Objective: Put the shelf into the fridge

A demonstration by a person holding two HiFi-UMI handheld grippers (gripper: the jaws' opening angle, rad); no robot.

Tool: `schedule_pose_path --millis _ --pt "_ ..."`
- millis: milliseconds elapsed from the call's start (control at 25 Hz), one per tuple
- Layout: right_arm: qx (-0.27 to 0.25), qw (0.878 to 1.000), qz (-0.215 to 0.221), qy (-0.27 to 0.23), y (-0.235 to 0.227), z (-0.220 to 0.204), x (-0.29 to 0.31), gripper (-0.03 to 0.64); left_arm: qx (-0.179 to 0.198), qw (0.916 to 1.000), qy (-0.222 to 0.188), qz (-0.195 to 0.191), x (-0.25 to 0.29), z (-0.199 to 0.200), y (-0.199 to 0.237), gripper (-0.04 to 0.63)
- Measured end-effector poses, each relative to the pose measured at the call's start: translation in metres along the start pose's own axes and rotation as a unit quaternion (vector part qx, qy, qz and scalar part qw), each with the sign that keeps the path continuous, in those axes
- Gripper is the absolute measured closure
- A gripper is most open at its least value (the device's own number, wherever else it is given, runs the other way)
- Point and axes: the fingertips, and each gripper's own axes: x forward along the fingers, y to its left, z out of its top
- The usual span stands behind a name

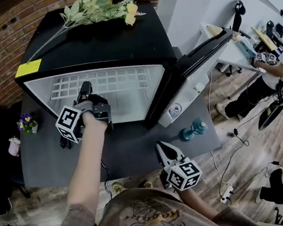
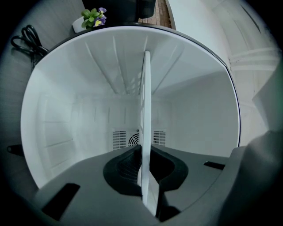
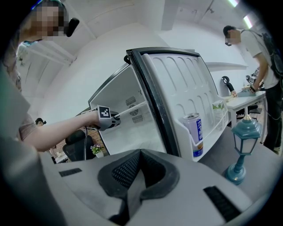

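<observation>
A black mini fridge (image 1: 92, 43) stands on a dark table with its door (image 1: 204, 53) swung open to the right. The white grid shelf (image 1: 109, 83) lies level inside the white cavity. My left gripper (image 1: 84, 88) reaches into the opening and is shut on the shelf's front edge. In the left gripper view the shelf (image 2: 145, 110) shows edge-on between the jaws of that gripper (image 2: 145, 176), pointing at the back wall vent. My right gripper (image 1: 162, 149) hangs in front of the table, shut and empty. The right gripper view shows its closed jaws (image 3: 140, 176), and the left gripper (image 3: 116, 119) holding the shelf (image 3: 132, 108).
A teal lantern (image 1: 194, 129) stands on the table (image 1: 137, 153) under the open door. A can (image 3: 194, 132) sits in the door rack. Artificial flowers (image 1: 99, 4) and a yellow note (image 1: 28, 68) lie on the fridge top. A small flower pot (image 1: 26, 123) is at left. People work at right.
</observation>
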Motion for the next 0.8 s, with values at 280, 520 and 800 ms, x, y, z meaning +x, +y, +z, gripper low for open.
schedule_pose_path --millis 280,520,800 --pt "0.002 1.0 -0.004 0.0 -0.004 0.0 -0.003 0.623 0.001 1.0 -0.002 0.0 0.005 0.001 0.001 0.548" --pt "0.002 1.0 -0.008 0.0 -0.007 0.0 -0.006 0.621 0.002 1.0 -0.004 0.0 0.007 0.001 0.001 0.548" --pt "0.001 1.0 -0.011 -0.003 -0.007 0.001 -0.011 0.621 -0.005 1.0 -0.008 -0.002 0.008 0.002 0.001 0.546"
